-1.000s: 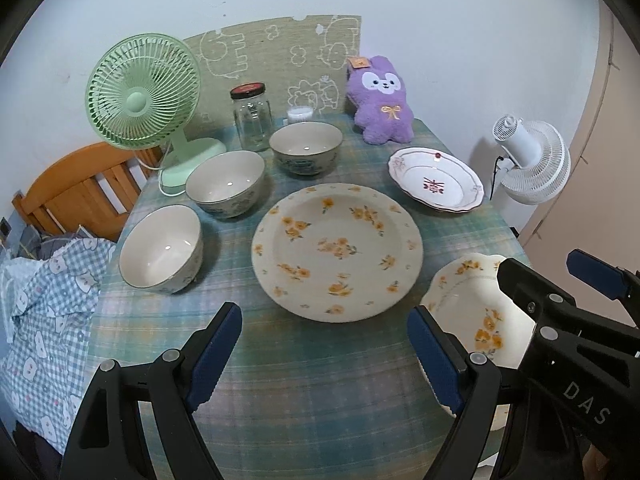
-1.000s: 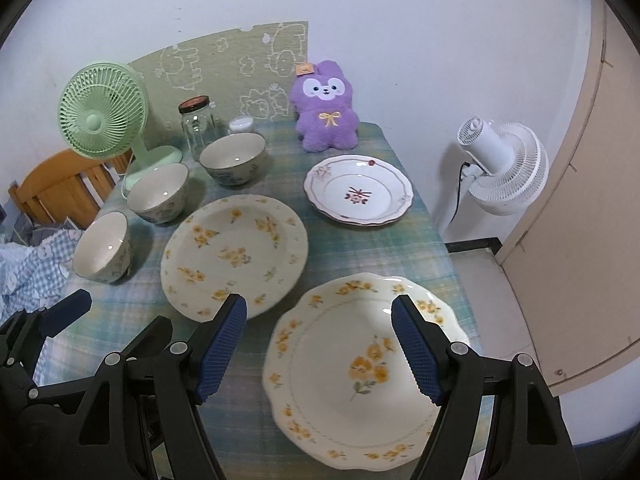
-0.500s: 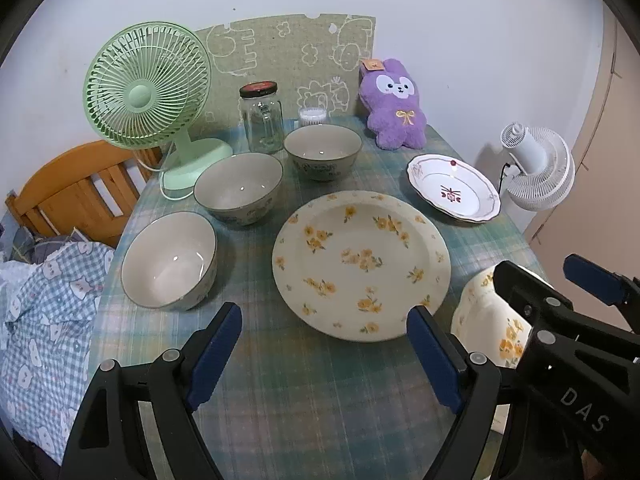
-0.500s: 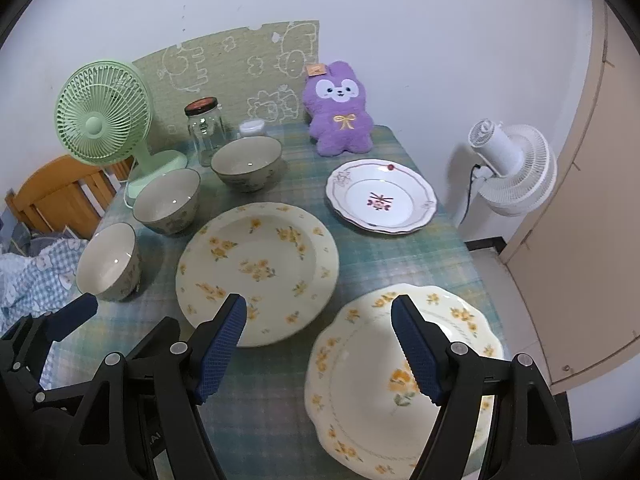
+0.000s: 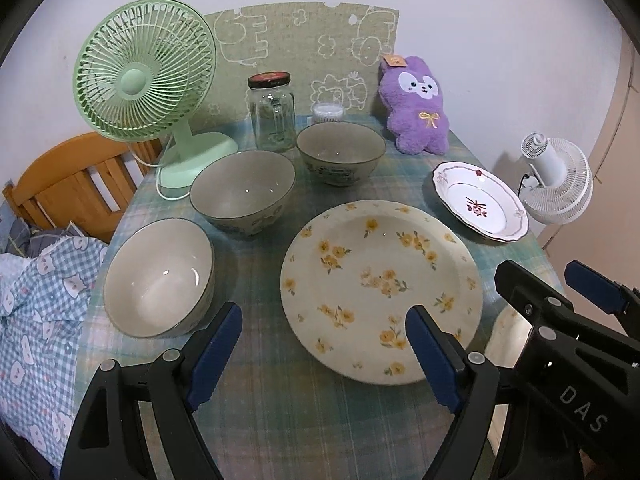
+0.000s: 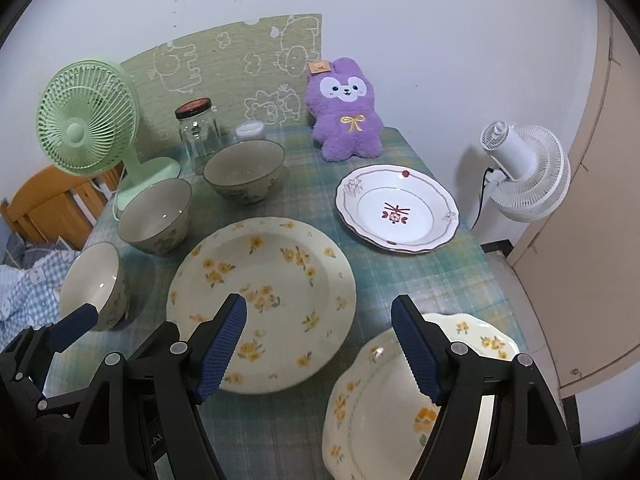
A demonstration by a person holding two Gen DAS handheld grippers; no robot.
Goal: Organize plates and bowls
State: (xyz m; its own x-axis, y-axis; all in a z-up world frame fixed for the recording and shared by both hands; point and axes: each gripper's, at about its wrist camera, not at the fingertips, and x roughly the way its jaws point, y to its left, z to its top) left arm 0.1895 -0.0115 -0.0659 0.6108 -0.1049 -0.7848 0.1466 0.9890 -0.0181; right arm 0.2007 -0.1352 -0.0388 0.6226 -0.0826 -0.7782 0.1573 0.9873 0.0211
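Note:
A large cream plate with yellow flowers (image 5: 380,284) (image 6: 264,300) lies mid-table. My left gripper (image 5: 323,314) hovers open over the cloth at that plate's near-left rim, nothing between its fingers. My right gripper (image 6: 319,302) is open too, above the gap between the large plate and a scalloped yellow-flower plate (image 6: 400,408) at the front right. A white plate with a red motif (image 5: 480,204) (image 6: 396,212) sits at the back right. Three bowls run along the left: near (image 5: 158,276), middle (image 5: 244,190), far (image 5: 340,152).
A green desk fan (image 5: 144,76), a glass jar (image 5: 272,112) and a purple plush (image 5: 416,108) stand at the back of the plaid-clothed table (image 5: 280,400). A wooden chair (image 5: 68,184) and checked fabric (image 5: 36,300) are on the left, a white fan (image 6: 520,168) beyond the right edge.
Both grippers have moved forward, lower and to the left; the dishes look larger. The scalloped plate has slid from between the right fingers to the lower right. Both stay open.

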